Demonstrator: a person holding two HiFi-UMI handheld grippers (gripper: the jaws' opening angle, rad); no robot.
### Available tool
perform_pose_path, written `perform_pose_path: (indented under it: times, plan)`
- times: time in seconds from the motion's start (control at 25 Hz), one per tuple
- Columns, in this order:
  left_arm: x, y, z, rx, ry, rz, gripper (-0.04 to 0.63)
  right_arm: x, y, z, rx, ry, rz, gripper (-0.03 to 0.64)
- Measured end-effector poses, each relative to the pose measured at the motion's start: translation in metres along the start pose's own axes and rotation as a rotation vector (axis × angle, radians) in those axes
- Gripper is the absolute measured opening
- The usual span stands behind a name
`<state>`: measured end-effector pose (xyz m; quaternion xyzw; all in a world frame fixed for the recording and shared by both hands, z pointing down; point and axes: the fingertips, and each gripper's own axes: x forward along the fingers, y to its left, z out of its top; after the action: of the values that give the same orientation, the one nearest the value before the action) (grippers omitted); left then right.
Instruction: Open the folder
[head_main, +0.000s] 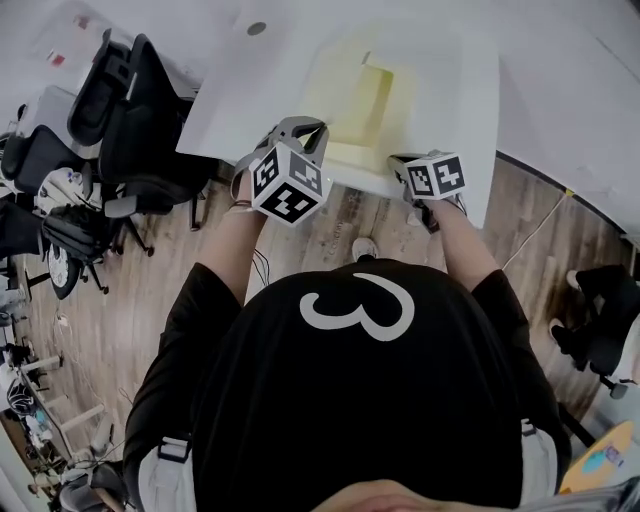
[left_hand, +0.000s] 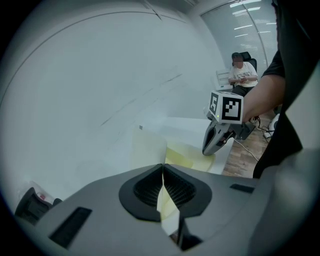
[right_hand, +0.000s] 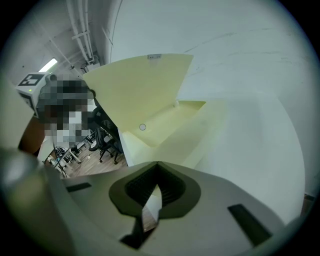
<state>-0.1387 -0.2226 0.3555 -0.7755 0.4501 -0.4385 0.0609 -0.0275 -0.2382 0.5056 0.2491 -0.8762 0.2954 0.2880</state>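
We count one yellow folder (head_main: 358, 98) on the table (head_main: 455, 70); the left hand-held gripper (head_main: 316, 130) pinches its flap, the right hand-held gripper (head_main: 398, 162) its near edge. The shirt (head_main: 400, 400) reads "3".

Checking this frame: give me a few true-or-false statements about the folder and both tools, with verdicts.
1. The left tool is shut on the folder's flap. True.
2. The folder is red. False: it is pale yellow.
3. The right tool is open and empty. False: it is shut on the folder's edge.
4. The folder sits on a white table. True.
5. The folder lies flat and closed. False: its flap is raised.
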Motion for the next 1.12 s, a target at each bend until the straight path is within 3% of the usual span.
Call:
perform_pose_path:
  times: [0.28,0.72,1.12]
  plan:
    - [-0.012,0.022,-0.017,-0.081,-0.007,0.049,0.021,-0.002,-0.002,-0.001,-0.032,0.022,-0.025,0.023]
    - [-0.034,0.074,-0.064,-0.248,-0.017,0.164,0.021,-0.001,-0.002,0.004,-0.05,0.052,0.013,0.023]
    - [-0.036,0.118,-0.12,-0.406,0.028,0.269,0.023,0.003,-0.002,0.005,-0.118,0.115,0.105,0.023]
